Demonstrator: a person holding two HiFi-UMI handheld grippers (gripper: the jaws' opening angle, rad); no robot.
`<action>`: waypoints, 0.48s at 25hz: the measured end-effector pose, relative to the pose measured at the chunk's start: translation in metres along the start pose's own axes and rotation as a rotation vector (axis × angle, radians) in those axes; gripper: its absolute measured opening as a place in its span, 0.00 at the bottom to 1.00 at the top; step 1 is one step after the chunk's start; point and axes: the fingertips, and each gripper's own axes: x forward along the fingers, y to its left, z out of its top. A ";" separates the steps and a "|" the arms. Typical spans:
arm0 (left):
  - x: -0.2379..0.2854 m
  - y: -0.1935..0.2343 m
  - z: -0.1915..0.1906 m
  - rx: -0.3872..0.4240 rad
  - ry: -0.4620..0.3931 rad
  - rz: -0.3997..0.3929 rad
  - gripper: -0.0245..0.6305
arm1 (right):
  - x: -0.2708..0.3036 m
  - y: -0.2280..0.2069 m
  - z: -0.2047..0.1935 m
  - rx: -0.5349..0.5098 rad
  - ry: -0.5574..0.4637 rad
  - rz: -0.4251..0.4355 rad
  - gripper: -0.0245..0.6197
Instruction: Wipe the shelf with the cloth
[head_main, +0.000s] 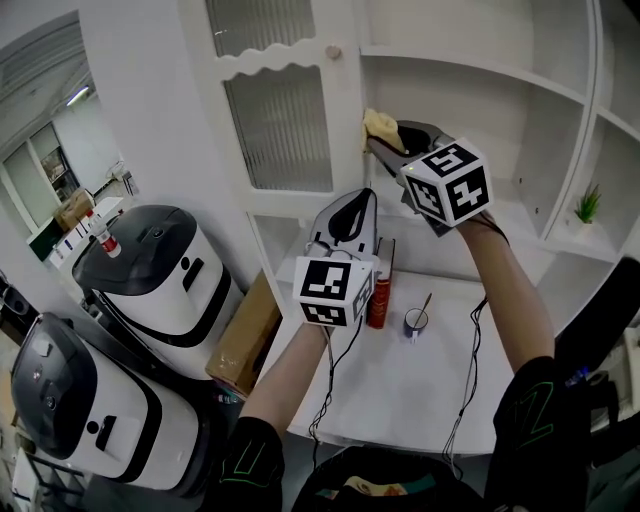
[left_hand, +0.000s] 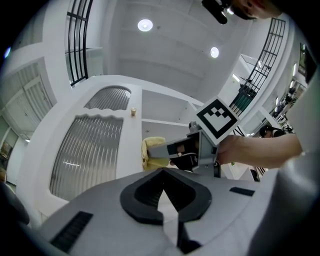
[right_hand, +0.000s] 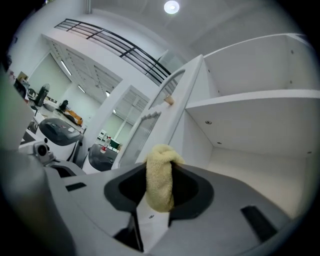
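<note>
Yellow terry cloth (right_hand: 160, 175) is bunched between the jaws of the right gripper (head_main: 388, 145), which clamp on it. A folded tuft pokes past the tips, so fabric rather than plastic should meet the board. Cloth is up at the left end of the white cabinet shelf (right_hand: 255, 170), close to the side wall; contact with the shelf surface unclear. Probably the start of a stroke from that corner. Left gripper (left_hand: 162, 175) has jaws together and empty, low over the back edge of the white table (head_main: 440, 390) beside a red can (head_main: 379, 300), out of the way.
</note>
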 end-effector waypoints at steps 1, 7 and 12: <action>0.000 0.001 -0.001 -0.001 0.002 0.003 0.04 | -0.004 0.003 0.001 0.023 -0.015 0.019 0.22; -0.007 0.008 -0.003 0.001 0.014 0.021 0.04 | -0.023 0.004 0.003 0.079 -0.060 0.050 0.22; -0.013 0.010 -0.001 0.010 0.022 0.020 0.04 | -0.018 -0.026 -0.023 0.235 -0.012 -0.039 0.22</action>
